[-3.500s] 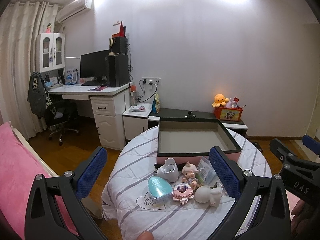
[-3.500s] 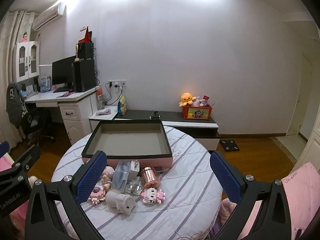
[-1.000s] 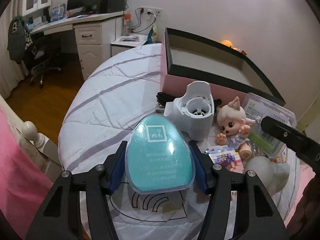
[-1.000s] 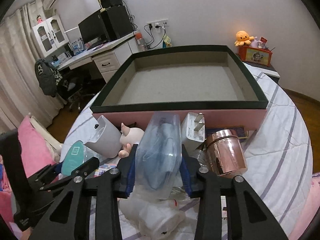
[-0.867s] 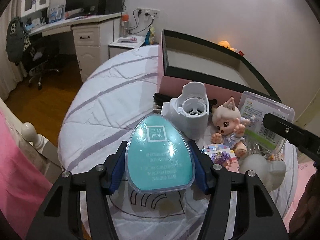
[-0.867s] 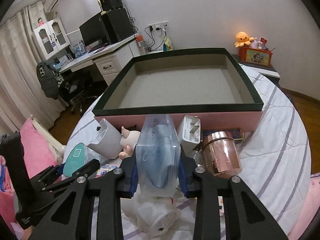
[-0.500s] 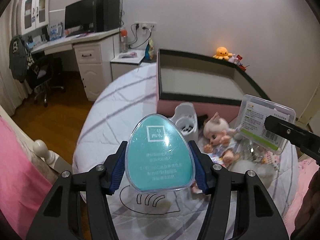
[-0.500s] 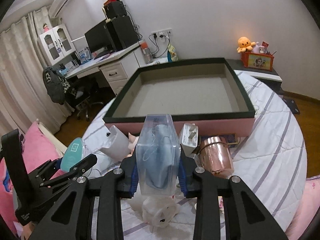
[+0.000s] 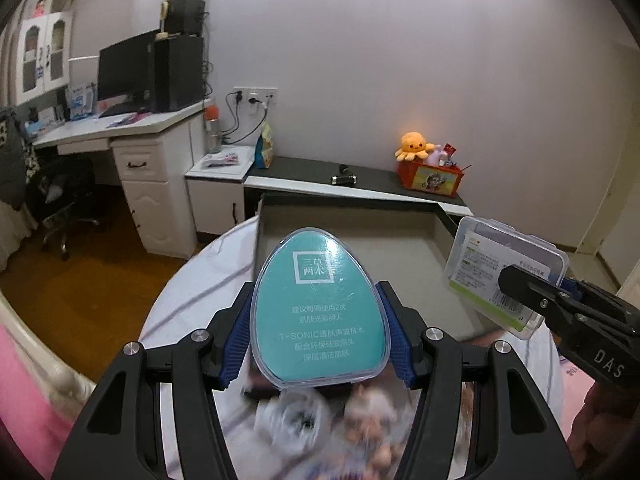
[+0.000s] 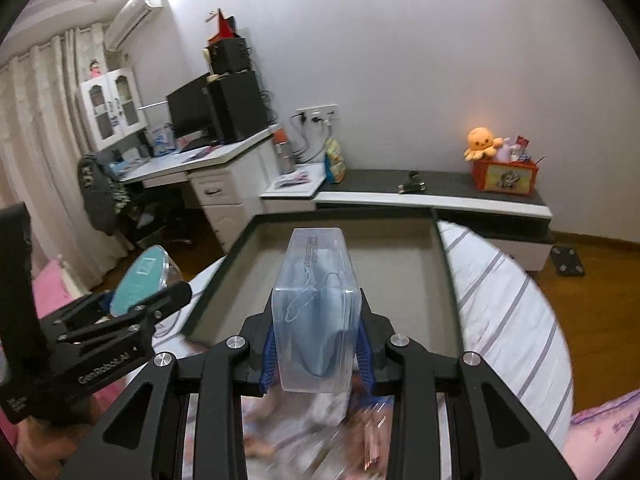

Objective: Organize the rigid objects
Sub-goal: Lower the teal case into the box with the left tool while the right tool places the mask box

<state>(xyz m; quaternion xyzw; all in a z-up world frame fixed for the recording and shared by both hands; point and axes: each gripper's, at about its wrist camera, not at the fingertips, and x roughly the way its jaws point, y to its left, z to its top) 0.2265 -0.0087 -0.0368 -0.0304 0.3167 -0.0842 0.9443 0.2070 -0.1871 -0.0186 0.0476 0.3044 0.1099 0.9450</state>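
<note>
Behind everything, at twelve o'clock, stands a pale wall with a low dark-topped cabinet (image 9: pixel 360 184) carrying an orange octopus plush (image 9: pixel 414 145) on a red box (image 9: pixel 430 174); at ten o'clock, a white corner unit with a monitor (image 9: pixel 126 66). Nearer, lies a round desk under a striped white cloth (image 10: pixel 500 288), bearing an open dark-rimmed tray box (image 10: pixel 444 256) with a grey floor. Left gripper (image 9: pixel 320 320), jaws clamped on the sides of a teal egg-shaped case (image 9: pixel 320 312), holds it upright in the air in front of the tray box. Right gripper (image 10: pixel 316 344), jaws closed on a clear plastic case (image 10: pixel 316 312) with a pale blue item inside, holds it raised before the tray's near edge; in the left view this case shows at three o'clock. Below both grippers, at six o'clock, small toys on the cloth, too blurred to tell apart.
</note>
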